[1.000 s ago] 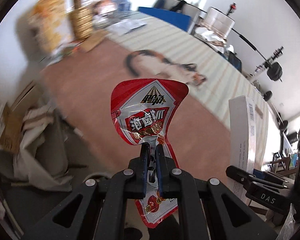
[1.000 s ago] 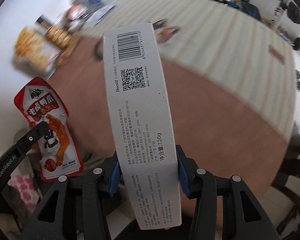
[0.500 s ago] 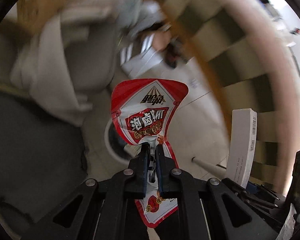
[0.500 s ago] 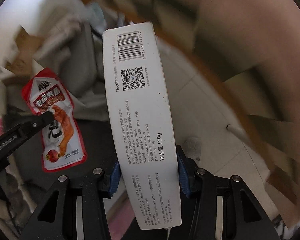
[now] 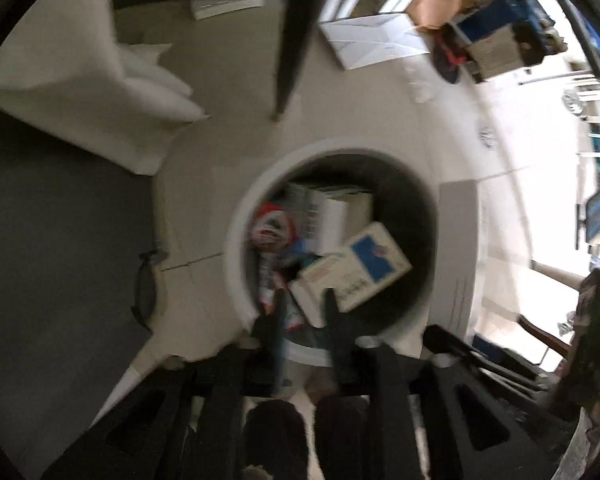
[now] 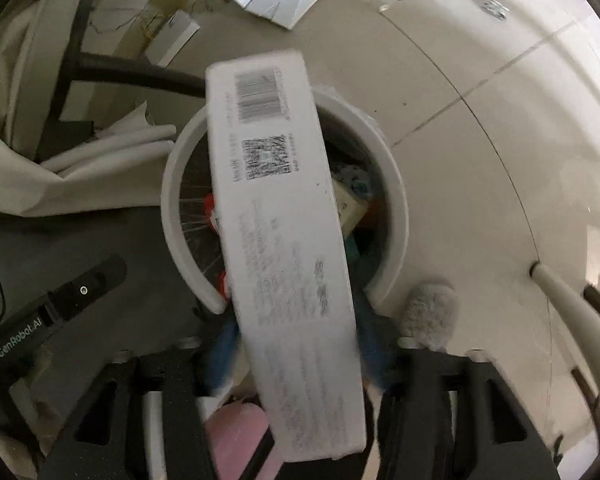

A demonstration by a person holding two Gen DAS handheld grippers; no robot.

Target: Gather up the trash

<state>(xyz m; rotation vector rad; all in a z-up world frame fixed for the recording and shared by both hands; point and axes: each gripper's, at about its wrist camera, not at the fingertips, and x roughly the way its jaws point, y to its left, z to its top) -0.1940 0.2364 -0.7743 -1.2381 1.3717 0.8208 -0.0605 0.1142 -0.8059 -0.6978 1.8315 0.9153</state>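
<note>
You are at the drop itself: both grippers point down over the white bin [image 5: 236, 248], which stands on the tiled floor [image 6: 480, 168] and already holds boxes and wrappers. Your left gripper [image 5: 302, 300] hangs just above the near rim; its jaws are opening and nothing is clamped between them now. The red pouch [image 5: 270, 228] lies inside the bin against the left wall, beside a blue-and-white box [image 5: 352, 268] — so that piece looks delivered, though blur keeps me from saying whether it has settled. Your right gripper [image 6: 296, 356] is opening too, and the long white box [image 6: 284, 216] sits between its blue pads [image 6: 222, 344]; a gap shows along each side of the box, so the pads seem to have let go, but the box has not yet cleared them. It lies lengthwise across the bin's mouth, barcode end over the far rim. That is the risk as I judge it: a box this long could bridge the rim or tip out onto the floor instead of dropping in. The next move calls for letting the near end fall first, or tilting it nose-down into the opening, then lifting both hands straight up and clear — without catching the rim — to look for the next piece.
</note>
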